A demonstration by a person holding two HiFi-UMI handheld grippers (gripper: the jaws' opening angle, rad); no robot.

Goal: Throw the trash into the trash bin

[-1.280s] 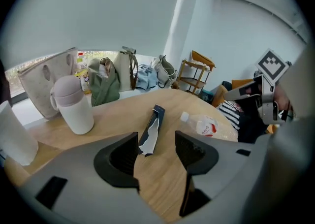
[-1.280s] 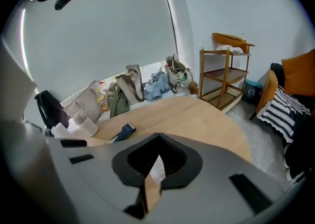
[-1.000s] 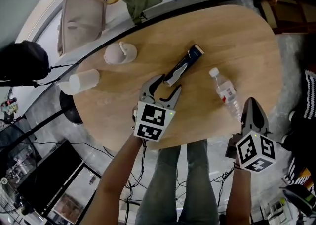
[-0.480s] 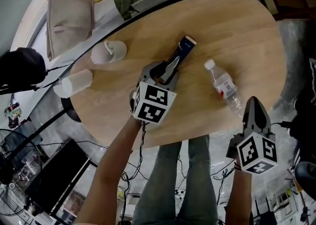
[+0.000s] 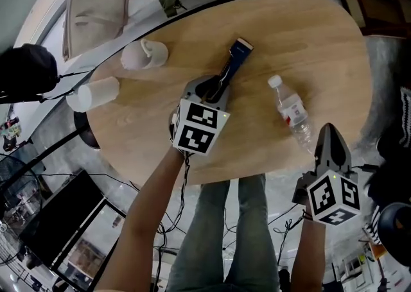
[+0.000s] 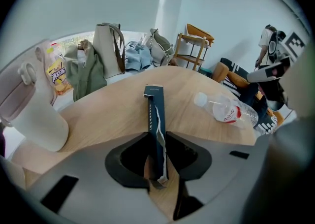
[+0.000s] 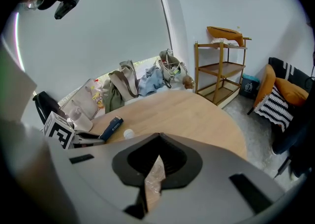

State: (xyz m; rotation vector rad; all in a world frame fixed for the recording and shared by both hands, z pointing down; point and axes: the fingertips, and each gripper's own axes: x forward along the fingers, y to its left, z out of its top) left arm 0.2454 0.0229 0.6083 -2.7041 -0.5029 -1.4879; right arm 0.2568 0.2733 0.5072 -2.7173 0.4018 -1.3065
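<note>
Wood: the oval table (image 5: 308, 47) holds the litter to be cleared, and a person stands at its near edge.
Packet: the dark blue packet (image 5: 232, 63), torn open down one side, lies lengthwise at the table's middle. It looks like the first piece of trash to go.
Left gripper: the left gripper (image 5: 215, 90) tilts down onto the table. Its jaws have just been closing and are clamped on the packet's near end, probably the easiest place to pick up something so flat.
Bottle: the clear plastic bottle (image 5: 292, 114) lies on its side toward the table's right, cap toward the far edge, not yet taken.
Right gripper: the right gripper (image 5: 329, 131) hangs over the table's near-right edge, above the bottle's base. Its jaws are drawn together and hold nothing, and it seems placed ready for the bottle.
Cups: a white cup (image 5: 144, 54) and a paper cup (image 5: 93, 95) lie at the table's left rim, well apart from both grippers.
Bin: none is in view, and the packet has not yet left the table.
</note>
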